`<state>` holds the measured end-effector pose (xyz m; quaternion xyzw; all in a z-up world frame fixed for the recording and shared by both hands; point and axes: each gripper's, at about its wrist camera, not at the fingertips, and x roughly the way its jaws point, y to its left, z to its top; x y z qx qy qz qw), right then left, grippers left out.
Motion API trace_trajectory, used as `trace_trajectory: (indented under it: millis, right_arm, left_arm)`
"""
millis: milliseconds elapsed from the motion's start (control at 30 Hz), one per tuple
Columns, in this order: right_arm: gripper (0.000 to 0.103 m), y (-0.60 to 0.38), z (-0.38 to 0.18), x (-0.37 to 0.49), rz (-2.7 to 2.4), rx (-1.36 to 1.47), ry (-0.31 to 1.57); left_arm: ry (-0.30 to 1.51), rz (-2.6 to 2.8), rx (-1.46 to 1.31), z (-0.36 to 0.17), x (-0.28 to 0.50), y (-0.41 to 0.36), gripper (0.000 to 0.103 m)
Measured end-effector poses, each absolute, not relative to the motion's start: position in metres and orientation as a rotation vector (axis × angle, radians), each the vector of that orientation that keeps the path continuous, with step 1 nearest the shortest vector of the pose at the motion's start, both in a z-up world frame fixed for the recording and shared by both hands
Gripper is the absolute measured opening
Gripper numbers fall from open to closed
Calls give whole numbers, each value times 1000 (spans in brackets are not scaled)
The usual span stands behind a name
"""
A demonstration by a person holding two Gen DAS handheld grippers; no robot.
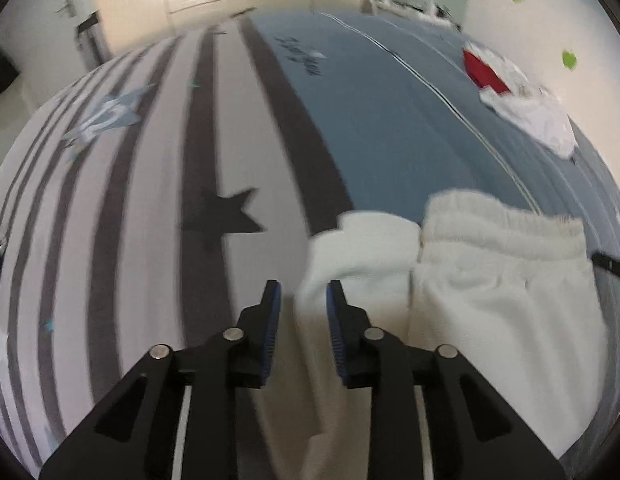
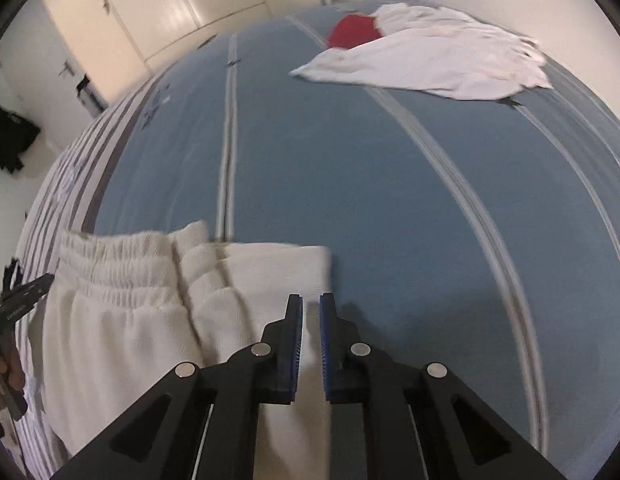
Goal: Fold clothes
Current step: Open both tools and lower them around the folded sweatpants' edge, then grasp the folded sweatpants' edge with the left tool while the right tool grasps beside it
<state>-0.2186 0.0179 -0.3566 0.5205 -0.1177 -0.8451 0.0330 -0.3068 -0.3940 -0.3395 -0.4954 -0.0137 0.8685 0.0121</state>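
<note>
The cream knitted trousers with the gathered elastic waistband (image 2: 122, 312) lie folded over on themselves near the front edge of the bed with the blue and grey-striped cover (image 2: 350, 168), the waistband showing on top and a smooth folded panel beside it. So 1 garment looks close to done, though it may want another fold or some squaring up.

The left gripper (image 1: 300, 304) hovers over the left edge of the trousers, its jaws a narrow way apart with cloth seen through the gap but not pinched. The right gripper (image 2: 311, 312) stands over the right edge, its jaws only a slit apart, and nothing seems clamped there either. To me, both have let the cloth go.

Farther back, well apart from the trousers, a crumpled white garment (image 2: 430, 60) and a red piece of clothing (image 2: 352, 32) lie unfolded, touching each other. I'd judge at least 2 items are left.
</note>
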Motion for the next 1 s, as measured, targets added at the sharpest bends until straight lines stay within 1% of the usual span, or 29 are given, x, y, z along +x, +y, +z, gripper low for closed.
trace_trajectory:
  millis: [33,67,133,167,200,233,267,300,333,367,467,600,667,733,800,867,1000]
  right_arm:
    - [23,26,-356,-215,-2588,1622,-404]
    - [30,35,-356,-211,-2574,1642,-447]
    - [33,40,-352,-197,-2525,1668,-504]
    - [38,41,-350,-190,-2496,1678,-526]
    - [44,42,-347,-182,-2467,1687,-549]
    - [54,40,-344,-175,-2446,1691,-547]
    - [60,35,-341,-168,-2433,1689,-517]
    - [62,29,-338,-161,-2420,1686,-486]
    - [69,23,-336,-155,-2402,1689,-455]
    - [71,15,-337,-150,-2380,1700,-424]
    - [72,-4,-348,-136,-2315,1732,-378]
    - [72,-10,-371,-131,-2262,1793,-465]
    - [78,-8,-377,-131,-2257,1791,-536]
    - [81,-6,-379,-130,-2252,1782,-586]
    - [82,-7,-377,-126,-2254,1780,-584]
    - [82,-9,-376,-125,-2253,1784,-578]
    - [83,-20,-377,-128,-2235,1805,-535]
  left_arm:
    - [-75,2709,-1576,-338,-304,-403,34]
    - [-128,2699,-1609,-339,-301,-413,39]
    - [-302,2647,-1654,-339,-298,-434,45]
    - [-362,2635,-1671,-338,-293,-440,47]
    - [-413,2631,-1676,-336,-283,-448,51]
    - [-436,2617,-1667,-333,-277,-449,56]
    - [-434,2601,-1659,-332,-270,-446,64]
    - [-431,2584,-1651,-331,-263,-444,69]
    - [-428,2567,-1642,-330,-256,-441,75]
    - [-419,2549,-1631,-332,-251,-436,77]
    - [-409,2471,-1639,-343,-244,-415,83]
    - [-445,2385,-1717,-367,-237,-397,85]
    - [-474,2368,-1735,-374,-241,-393,90]
    - [-450,2378,-1718,-370,-240,-387,90]
    - [-445,2377,-1721,-372,-247,-387,91]
    - [-445,2372,-1722,-375,-248,-386,95]
    - [-381,2376,-1732,-381,-251,-375,100]
